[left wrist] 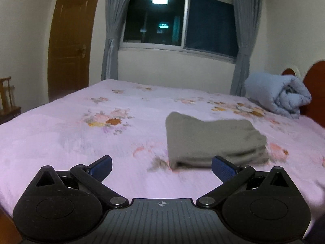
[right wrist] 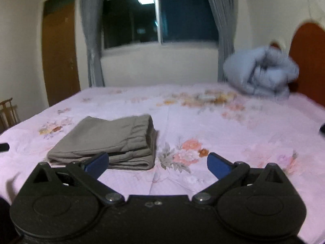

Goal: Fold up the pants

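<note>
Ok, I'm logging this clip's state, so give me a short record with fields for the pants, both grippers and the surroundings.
pants: grey pants folded into a stacked rectangle, lying on the bed
surface: pink floral bedsheet
left gripper: open, holding nothing
right gripper: open, holding nothing
other: rolled blue quilt by the headboard
task: fold looks finished

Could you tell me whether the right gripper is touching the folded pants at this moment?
Cannot tell. In the right wrist view the open right gripper has its left finger overlapping the near edge of the folded pants, with no gap or contact plainly visible.
</note>
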{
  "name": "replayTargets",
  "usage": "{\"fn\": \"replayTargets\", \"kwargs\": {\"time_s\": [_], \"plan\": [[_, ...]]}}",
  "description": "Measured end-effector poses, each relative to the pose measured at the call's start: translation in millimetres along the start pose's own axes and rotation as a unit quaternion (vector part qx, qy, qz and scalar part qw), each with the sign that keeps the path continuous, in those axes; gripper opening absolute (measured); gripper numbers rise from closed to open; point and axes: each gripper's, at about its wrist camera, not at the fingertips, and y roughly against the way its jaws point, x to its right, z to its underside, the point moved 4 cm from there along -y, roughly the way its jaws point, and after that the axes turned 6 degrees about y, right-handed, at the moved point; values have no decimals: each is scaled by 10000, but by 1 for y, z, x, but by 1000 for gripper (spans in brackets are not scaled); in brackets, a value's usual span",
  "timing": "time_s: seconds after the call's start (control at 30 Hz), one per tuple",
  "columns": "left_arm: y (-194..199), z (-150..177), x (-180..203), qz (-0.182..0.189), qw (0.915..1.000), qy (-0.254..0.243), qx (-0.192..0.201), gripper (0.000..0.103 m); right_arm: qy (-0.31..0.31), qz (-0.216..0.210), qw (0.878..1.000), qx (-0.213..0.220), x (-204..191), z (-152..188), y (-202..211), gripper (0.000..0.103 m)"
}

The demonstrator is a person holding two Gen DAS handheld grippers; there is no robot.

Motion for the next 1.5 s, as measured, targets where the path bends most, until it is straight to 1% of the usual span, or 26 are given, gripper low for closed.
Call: {"fn": "replayTargets", "kwargs": {"time_s": [0.03, 0.1, 0.17, 0.2, 0.4, 0.57, 0.9, 1.5], "plan": [[7, 5, 2, -29, 10000, -56, -21, 103, 85, -5, 10000, -33, -4, 4, 8, 97], [19, 5, 4, 95, 9999, -49, 114, 103, 87, -122, 9999, -85, -10, 15, 17, 97], [26, 5, 5, 86, 9996, -96, 239, 103, 314, 1, 9994, 108, -16, 10, 21, 97], [27, 5, 3, 122, 9996, -53, 269, 103, 336, -76, 9993, 131, -18, 10, 20, 97], [33, 4, -1, 160, 9990, 33, 413, 103, 329, -60, 9992, 209, -20, 9, 23, 97], [31, 5, 6, 245, 9988, -88, 408, 103, 330, -59, 9994, 115, -23, 11, 16, 97], [34, 4, 12, 293, 9983, -168, 468, 103, 302, -55, 9994, 125, -24, 13, 16, 97], [34, 3, 12, 332, 9982, -164, 463, 103, 270, -57, 9996, 115, -24, 12, 15, 97]]}}
